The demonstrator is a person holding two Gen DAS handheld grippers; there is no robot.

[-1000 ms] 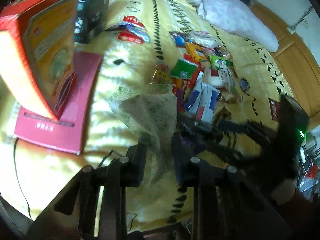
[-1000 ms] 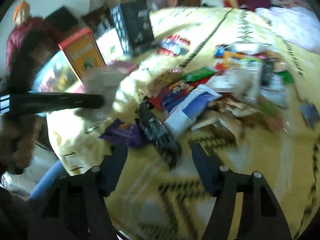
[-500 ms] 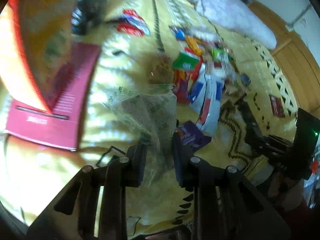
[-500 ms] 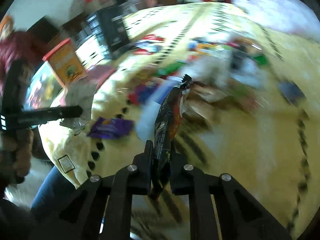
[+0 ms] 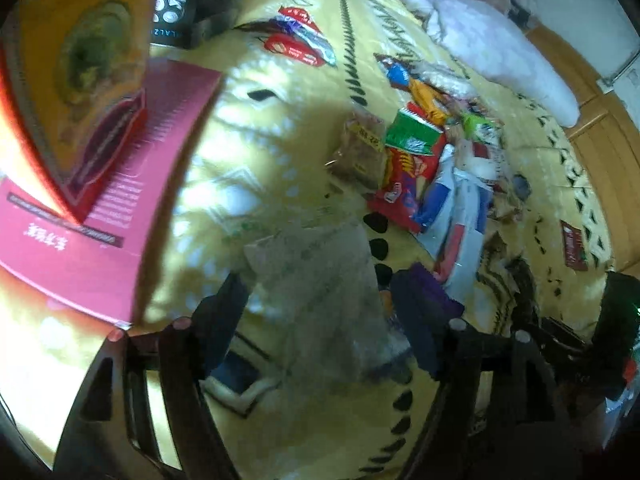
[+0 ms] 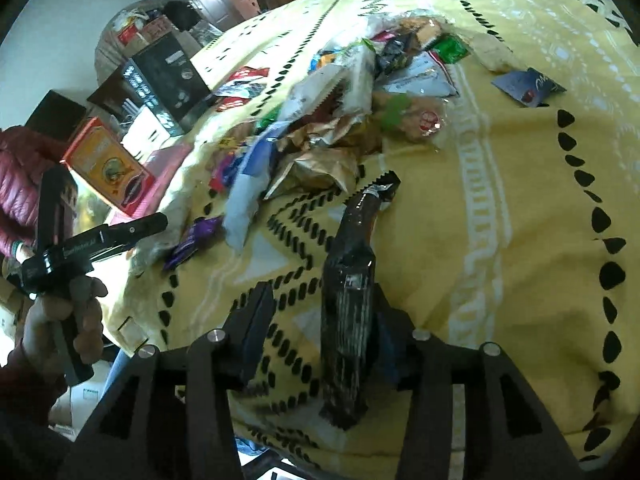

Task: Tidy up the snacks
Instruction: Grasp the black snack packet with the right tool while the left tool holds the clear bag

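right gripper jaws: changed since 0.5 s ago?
Yes. The right gripper has opened: its fingers now stand wide apart, and the dark snack packet rests against only the right finger, over the yellow bedspread.

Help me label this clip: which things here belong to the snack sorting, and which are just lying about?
Part of the job:
dark snack packet between the right gripper's open fingers
clear bag between the left gripper's open fingers
snack pile
purple packet

Lying about:
pink pillow
black box
yellow bedspread
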